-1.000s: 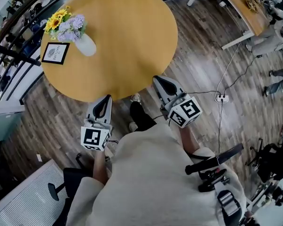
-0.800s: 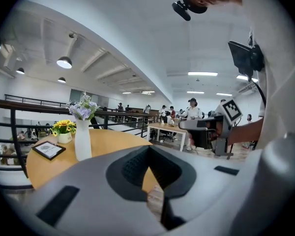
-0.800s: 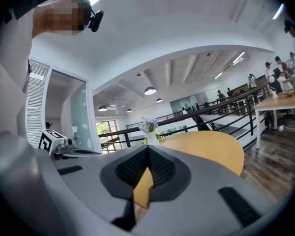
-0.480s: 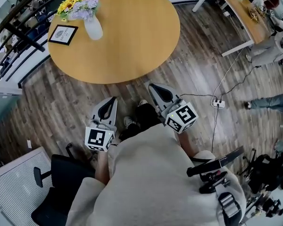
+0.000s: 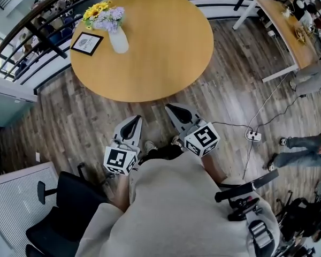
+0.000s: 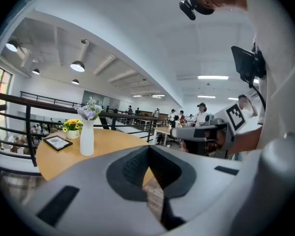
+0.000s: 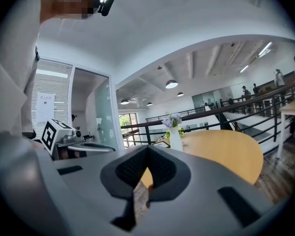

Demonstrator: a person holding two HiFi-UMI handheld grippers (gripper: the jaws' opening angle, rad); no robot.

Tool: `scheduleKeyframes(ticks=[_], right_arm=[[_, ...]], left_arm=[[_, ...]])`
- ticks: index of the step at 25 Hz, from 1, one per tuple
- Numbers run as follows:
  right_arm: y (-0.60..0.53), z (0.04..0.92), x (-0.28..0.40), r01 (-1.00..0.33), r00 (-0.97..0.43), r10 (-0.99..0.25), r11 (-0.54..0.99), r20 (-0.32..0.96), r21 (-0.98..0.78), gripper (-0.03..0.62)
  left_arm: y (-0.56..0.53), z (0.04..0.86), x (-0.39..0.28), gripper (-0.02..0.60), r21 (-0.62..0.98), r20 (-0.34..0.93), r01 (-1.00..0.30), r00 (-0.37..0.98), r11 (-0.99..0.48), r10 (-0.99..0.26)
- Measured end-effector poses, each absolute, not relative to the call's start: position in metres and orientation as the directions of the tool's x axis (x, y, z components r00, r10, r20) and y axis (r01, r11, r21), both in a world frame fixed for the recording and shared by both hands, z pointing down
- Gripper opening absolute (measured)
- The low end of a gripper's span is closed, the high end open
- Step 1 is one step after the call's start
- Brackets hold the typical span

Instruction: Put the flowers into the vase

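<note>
A white vase (image 5: 118,39) stands at the far left of the round wooden table (image 5: 166,47), with purple flowers (image 5: 110,19) standing in it. The left gripper view shows the vase (image 6: 87,137) and flowers (image 6: 90,111) far ahead on the left. In the right gripper view the vase (image 7: 175,139) is far ahead. My left gripper (image 5: 131,127) and right gripper (image 5: 175,112) hang over the wood floor, short of the table's near edge. Both are shut and hold nothing. Close up, the left gripper (image 6: 148,163) and right gripper (image 7: 146,173) have their pads together.
A small pot of yellow sunflowers (image 5: 95,9) and a black picture frame (image 5: 86,43) sit beside the vase. A black railing (image 5: 37,31) runs behind the table. An office chair (image 5: 59,208) stands at lower left. A power strip (image 5: 252,136) with cables lies on the floor at right.
Both grippers have drawn back from the table's near edge and are over the floor. The table and vase have shifted up and to the right in the head view.
</note>
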State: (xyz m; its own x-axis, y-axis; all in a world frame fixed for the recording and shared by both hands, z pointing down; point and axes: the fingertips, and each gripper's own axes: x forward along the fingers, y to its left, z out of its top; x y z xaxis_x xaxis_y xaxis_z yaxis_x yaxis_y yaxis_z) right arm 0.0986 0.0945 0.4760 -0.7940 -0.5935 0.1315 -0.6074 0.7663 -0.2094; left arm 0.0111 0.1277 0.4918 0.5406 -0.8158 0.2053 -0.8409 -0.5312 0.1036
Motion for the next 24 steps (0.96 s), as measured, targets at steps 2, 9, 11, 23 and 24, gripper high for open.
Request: scheduleKeyframes(ticks=[2, 9, 11, 23, 24], right_arm=[[0.090, 0.476, 0.107, -0.600, -0.799, -0.586, 0.773, 0.131, -0.206, 0.008], [0.084, 0.481, 0.133, -0.583, -0.812, -0.568, 0.786, 0.134, -0.205, 0.008], [0.083, 0.480, 0.135, -0.572, -0.820, -0.557, 0.794, 0.131, -0.204, 0.008], [0.095, 0.477, 0.127, -0.546, -0.838, -0.531, 0.813, 0.126, -0.202, 0.008], [0.097, 0.477, 0.125, -0.543, -0.840, -0.528, 0.815, 0.125, -0.201, 0.008]], left_arm=[[0.122, 0.489, 0.022, 0.007, 0.100, 0.205, -0.841, 0.541, -0.532, -0.816], [0.120, 0.490, 0.043, 0.007, 0.094, 0.210, -0.860, 0.509, -0.501, -0.835], [0.121, 0.488, 0.047, 0.007, 0.091, 0.208, -0.866, 0.499, -0.491, -0.841], [0.136, 0.484, 0.046, 0.007, 0.083, 0.200, -0.877, 0.480, -0.474, -0.854], [0.137, 0.484, 0.045, 0.006, 0.082, 0.200, -0.878, 0.479, -0.472, -0.855]])
